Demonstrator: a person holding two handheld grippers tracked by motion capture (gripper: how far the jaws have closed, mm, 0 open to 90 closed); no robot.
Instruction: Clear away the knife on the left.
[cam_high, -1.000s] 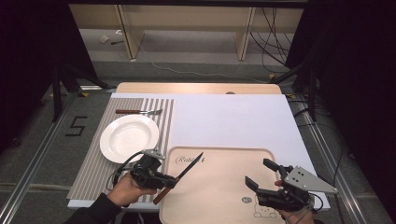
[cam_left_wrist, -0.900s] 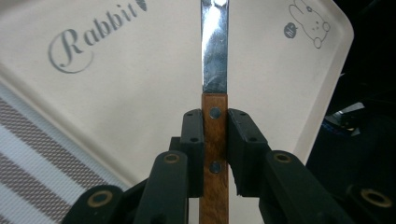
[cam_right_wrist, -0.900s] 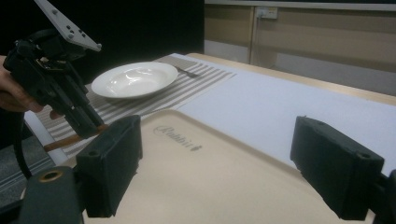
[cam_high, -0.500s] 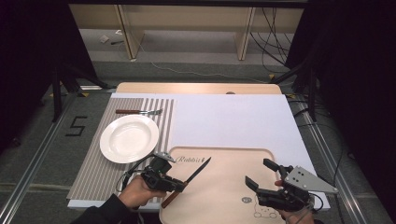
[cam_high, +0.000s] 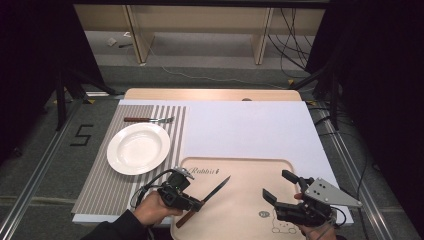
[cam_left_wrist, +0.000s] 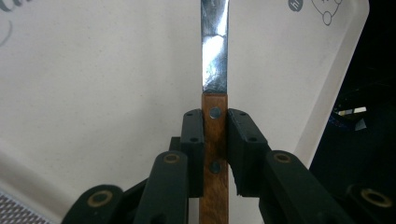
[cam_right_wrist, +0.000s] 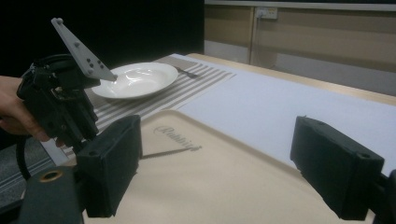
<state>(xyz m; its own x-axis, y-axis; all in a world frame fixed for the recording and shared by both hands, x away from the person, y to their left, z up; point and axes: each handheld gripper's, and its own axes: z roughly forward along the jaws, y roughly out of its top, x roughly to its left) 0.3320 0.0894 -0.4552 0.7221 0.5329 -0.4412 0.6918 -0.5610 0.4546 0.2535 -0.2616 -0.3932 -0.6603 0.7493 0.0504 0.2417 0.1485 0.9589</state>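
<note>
A knife (cam_high: 216, 189) with a brown wooden handle and a steel blade is held over the left part of a beige tray (cam_high: 250, 220). My left gripper (cam_high: 196, 205) is shut on it. In the left gripper view the pads (cam_left_wrist: 192, 135) clamp the riveted handle (cam_left_wrist: 215, 140), and the blade (cam_left_wrist: 215, 56) points away over the tray (cam_left_wrist: 93, 93). My right gripper (cam_high: 276, 184) is open at the tray's near right, with nothing between its jaws. The right gripper view shows its jaws (cam_right_wrist: 224, 163) wide apart over the tray (cam_right_wrist: 210, 191), with the left gripper (cam_right_wrist: 60, 107) at the left.
A white plate (cam_high: 139, 148) sits on a striped placemat (cam_high: 100, 185), with a fork (cam_high: 149, 120) beyond it. A white sheet (cam_high: 245, 130) covers the table behind the tray. Dark floor, rails and cables surround the table.
My left gripper has carried the knife to the right and lower, from the placemat's edge to over the tray's left part. The right gripper has stayed put.
</note>
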